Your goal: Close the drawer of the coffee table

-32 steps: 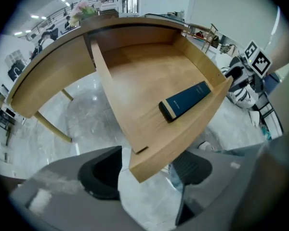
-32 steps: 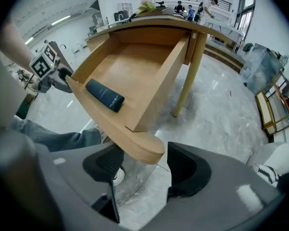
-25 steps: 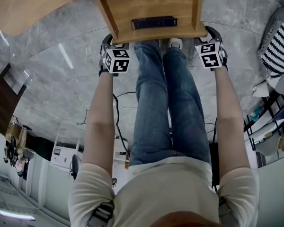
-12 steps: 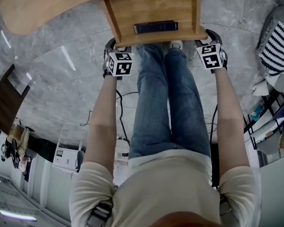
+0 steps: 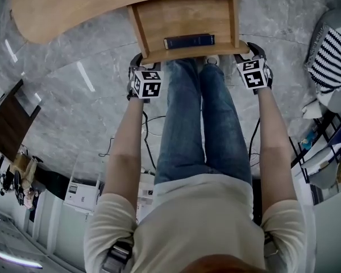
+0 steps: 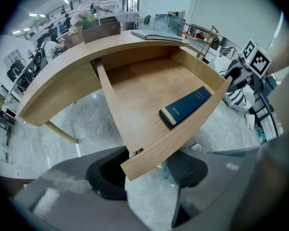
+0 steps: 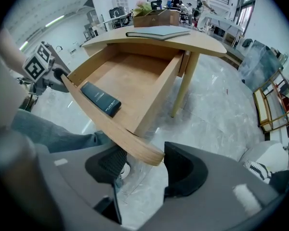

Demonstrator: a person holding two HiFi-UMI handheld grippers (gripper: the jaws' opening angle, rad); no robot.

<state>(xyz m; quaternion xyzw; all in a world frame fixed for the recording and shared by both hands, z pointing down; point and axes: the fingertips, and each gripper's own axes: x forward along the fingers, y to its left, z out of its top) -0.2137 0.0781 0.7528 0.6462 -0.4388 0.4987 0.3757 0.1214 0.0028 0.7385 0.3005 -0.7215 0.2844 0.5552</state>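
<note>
Head cam: high above, facing steeply down onto the drawer (image 5: 182, 19). Both gripper views: low, close at its front corners, looking inward. All three share drawer and book (image 5: 188, 41).

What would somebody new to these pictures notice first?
The wooden drawer stands pulled out from the coffee table, straight ahead of the person's legs, with a dark blue book lying near its front panel. The left gripper and right gripper sit at the front panel's two corners, each corner between jaws that stand apart.
</note>
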